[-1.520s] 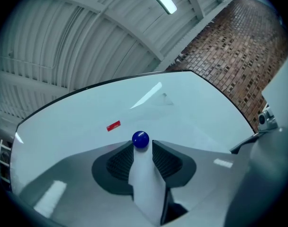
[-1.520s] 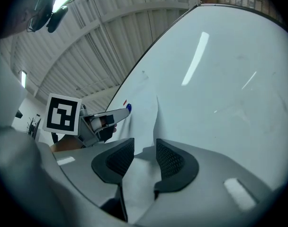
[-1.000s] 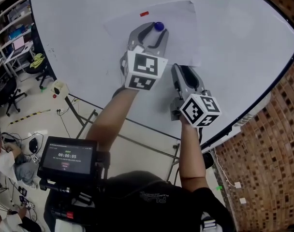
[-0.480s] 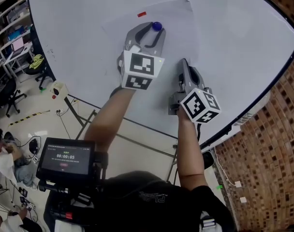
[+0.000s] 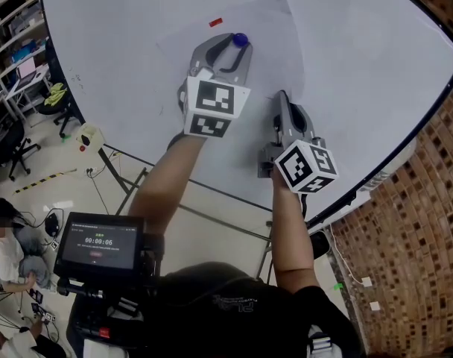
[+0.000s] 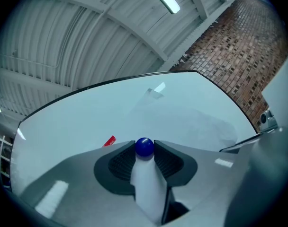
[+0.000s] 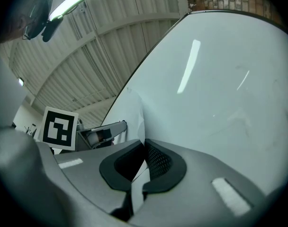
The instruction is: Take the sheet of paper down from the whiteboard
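1. Getting the blue magnet off looks like the step now. The left tool is closing its jaws on it, pads touching.
2. The right tool pinches the near edge of the sheet of paper, which lies flat on the whiteboard.
3. Next, I think: pull the magnet off while holding the paper.
4. A small screen reads 00:00:06.

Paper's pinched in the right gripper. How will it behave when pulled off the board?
Probably floppy and light: the sheet of paper bends off the whiteboard where the right gripper pinches it. May tear or slip if tugged while the blue magnet pins it.
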The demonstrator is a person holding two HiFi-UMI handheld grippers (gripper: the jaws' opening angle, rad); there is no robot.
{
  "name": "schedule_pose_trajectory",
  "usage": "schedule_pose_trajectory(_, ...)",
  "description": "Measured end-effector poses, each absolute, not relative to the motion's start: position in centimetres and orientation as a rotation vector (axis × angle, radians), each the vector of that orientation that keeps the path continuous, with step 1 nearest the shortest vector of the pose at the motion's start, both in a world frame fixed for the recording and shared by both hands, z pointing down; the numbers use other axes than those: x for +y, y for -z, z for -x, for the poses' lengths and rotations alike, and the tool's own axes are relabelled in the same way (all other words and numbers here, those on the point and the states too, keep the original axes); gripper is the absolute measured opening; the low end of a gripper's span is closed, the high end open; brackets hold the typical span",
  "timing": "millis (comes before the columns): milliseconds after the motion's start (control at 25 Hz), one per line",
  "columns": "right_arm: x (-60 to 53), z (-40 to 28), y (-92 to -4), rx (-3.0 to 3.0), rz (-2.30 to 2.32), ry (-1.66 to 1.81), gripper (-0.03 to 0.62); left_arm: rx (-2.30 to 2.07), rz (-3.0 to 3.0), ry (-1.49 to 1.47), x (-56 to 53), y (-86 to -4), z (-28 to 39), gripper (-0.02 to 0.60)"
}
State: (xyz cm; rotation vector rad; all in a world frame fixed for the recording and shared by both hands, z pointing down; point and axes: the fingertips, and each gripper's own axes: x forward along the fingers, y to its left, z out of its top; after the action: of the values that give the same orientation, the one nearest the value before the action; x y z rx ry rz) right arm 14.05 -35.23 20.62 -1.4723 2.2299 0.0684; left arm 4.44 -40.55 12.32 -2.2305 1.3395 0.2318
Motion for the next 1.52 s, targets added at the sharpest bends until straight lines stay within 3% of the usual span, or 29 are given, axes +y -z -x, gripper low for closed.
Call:
schedule_pose_trajectory(360,-32.5,-13.4,-23.1,2.253,1.581,-0.145,0.012,1.362,2.257,-0.333,-36.0,-14.7,-1.4,0.123)
schedule_pose_trajectory(960,-31.9,-15.0,-34.4,2.359,1.867,-0.055,0.012,1.644,2.406,-0.219,-36.1,-27.5,6.4,0.123)
schedule_pose_trajectory(1520,-31.0,-14.3,-37.0,2.406,1.981,-0.109,0.014,1.634,2.492,-0.121,-36.0,-32.2,5.0,0.124)
